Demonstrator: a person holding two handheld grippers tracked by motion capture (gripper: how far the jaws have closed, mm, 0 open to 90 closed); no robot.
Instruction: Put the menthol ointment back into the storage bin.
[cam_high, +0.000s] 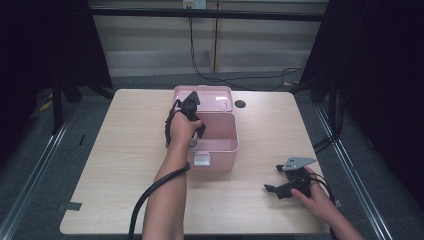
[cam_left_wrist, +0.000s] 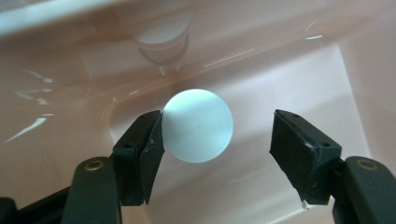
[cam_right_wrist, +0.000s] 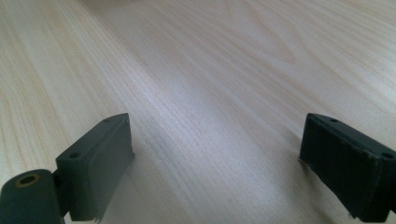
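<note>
Inside the open pink box (cam_high: 220, 142) at mid-bench (cam_high: 125, 150): one pale blue ball (cam_left_wrist: 198, 126), lying on the box floor between the spread jaws of the left tool (cam_left_wrist: 217, 140), touching one jaw only. Right tool (cam_high: 280, 189): jaws wide apart, nothing held, low over bare wood near the person's edge.

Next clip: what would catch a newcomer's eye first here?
The open pink box at mid-table, with the left gripper dipped into it. Inside, a pale ball sits between that gripper's open jaws, touching one. The right gripper rests open on the wooden table, near the right edge.
</note>
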